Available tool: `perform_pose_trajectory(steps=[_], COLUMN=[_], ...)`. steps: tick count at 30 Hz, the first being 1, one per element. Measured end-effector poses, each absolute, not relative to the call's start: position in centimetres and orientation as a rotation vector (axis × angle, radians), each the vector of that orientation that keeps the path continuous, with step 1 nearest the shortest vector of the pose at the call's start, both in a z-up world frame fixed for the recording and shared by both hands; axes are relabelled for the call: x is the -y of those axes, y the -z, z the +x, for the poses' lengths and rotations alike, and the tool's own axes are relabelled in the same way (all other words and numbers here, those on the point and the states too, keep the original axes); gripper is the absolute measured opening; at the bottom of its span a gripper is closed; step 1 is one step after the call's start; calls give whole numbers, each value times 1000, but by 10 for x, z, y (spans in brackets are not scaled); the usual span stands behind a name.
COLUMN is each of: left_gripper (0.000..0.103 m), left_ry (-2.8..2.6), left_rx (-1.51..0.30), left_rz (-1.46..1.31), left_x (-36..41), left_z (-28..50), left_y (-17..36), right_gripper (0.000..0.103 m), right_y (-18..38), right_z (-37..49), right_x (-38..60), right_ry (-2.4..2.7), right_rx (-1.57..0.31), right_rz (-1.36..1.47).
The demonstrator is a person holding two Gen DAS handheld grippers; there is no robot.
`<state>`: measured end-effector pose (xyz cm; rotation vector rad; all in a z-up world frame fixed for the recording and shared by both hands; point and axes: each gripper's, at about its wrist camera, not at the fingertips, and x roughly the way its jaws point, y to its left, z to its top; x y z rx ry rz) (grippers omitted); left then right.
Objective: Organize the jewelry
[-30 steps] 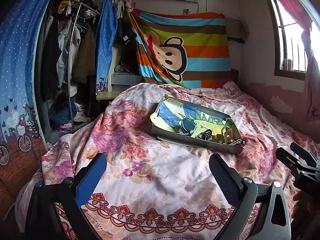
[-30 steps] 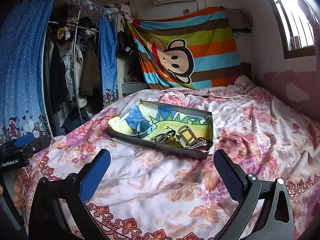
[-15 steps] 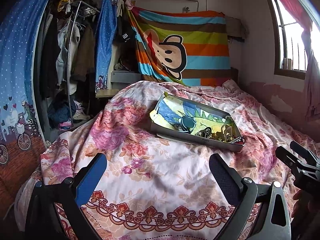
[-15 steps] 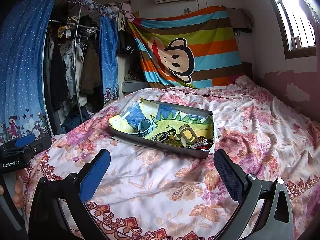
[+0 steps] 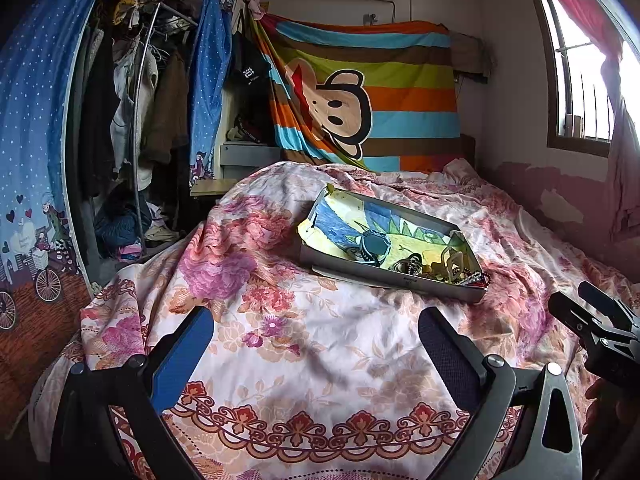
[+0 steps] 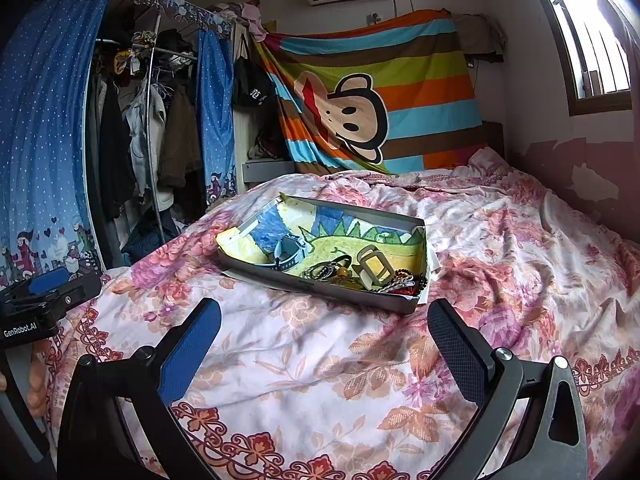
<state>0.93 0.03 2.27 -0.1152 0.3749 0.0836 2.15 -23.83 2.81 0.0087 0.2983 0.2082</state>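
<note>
A shallow grey tray [image 5: 384, 278] [image 6: 320, 286] lined with a child's drawing lies on the floral bed. Its near right corner holds a jumble of jewelry [image 5: 440, 268] [image 6: 360, 272]: a blue watch [image 5: 374, 246] [image 6: 290, 250], dark bracelets, a beige buckle-like piece [image 6: 376, 266] and red beads. My left gripper [image 5: 316, 344] hovers open over the bedspread short of the tray, nothing between its fingers. My right gripper [image 6: 324, 340] is likewise open and empty, a little nearer the tray's front wall. Each gripper's body shows at the edge of the other's view.
The flowered bedspread [image 5: 320, 360] covers the whole bed. An open wardrobe with hanging clothes [image 5: 132, 120] and blue curtains stands at the left. A striped cartoon-monkey cloth [image 5: 360, 96] hangs on the far wall. A window [image 5: 580, 92] is at the right.
Both views have shifted only slightly; the tray sits a touch lower and nearer in the right wrist view. Both grippers stay open and empty.
</note>
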Motion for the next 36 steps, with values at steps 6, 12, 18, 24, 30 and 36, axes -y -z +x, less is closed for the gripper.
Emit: perform_pose_trajectory(steps=[6, 12, 18, 24, 30, 36], left_gripper=[103, 103, 103, 103, 103, 103], left_ry=[-81, -77, -78, -77, -77, -78], left_rx=[-372, -375, -375, -376, -376, -378], left_rz=[-86, -71, -74, -74, -73, -73], left_x=[4, 6, 6, 7, 7, 7], left_z=[10, 10, 10, 10, 10, 10], left_y=[-21, -21, -21, -21, -21, -21], right_gripper=[101, 101, 102, 101, 102, 102], right_y=[-29, -23, -22, -23, -23, -22], right_z=[21, 23, 23, 23, 23, 22], right_x=[238, 238, 238, 238, 237, 237], right_ry=[-207, -208, -208, -208, -208, -208], right_rx=[-299, -309, -310, -311, -312, -313], right_rz=[9, 9, 9, 9, 9, 8])
